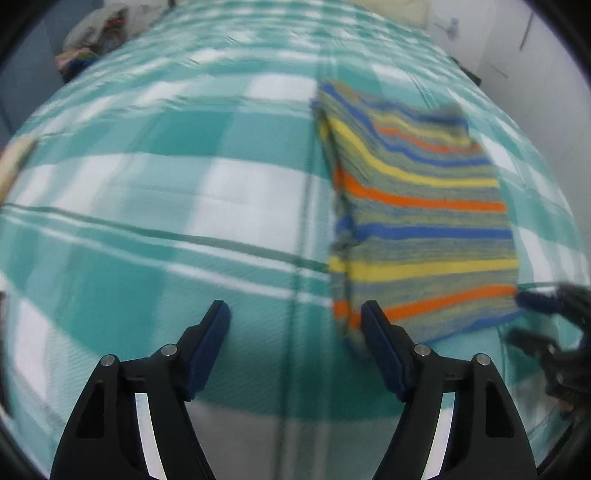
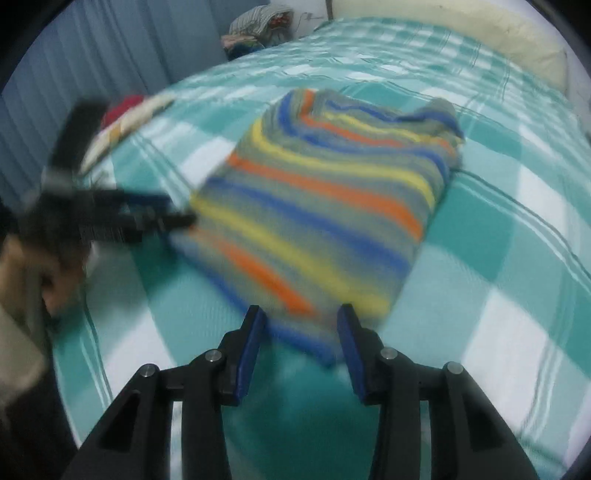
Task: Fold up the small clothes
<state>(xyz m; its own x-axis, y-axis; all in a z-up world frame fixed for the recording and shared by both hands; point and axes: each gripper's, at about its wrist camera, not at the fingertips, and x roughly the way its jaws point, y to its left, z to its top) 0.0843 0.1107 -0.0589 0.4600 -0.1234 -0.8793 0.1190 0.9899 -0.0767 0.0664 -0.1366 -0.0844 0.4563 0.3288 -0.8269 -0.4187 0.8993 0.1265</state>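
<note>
Folded striped garment (image 1: pixel 424 206) flat on checked bed (image 1: pixel 147 184)
Left hand-held gripper (image 1: pixel 295 314) wide, empty; right hand-held gripper (image 2: pixel 301 317) narrower, jaws apart, gripping nothing

Striped garment (image 2: pixel 325 206) folded on checked bedsheet (image 2: pixel 498 240); right tongs (image 2: pixel 301 317) apart.

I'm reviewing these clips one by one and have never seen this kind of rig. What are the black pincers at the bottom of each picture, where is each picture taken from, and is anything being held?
No robot here: a person holds one claw in each hand, each with a camera looking along its fingers. One picture looks past the left claw, the other past the right claw. Both are open and hold nothing. On the teal checked bedspread lies a folded striped garment. The right claw's view also shows the left claw from the side, with the hand holding it. A pale pillow sits further back.
</note>
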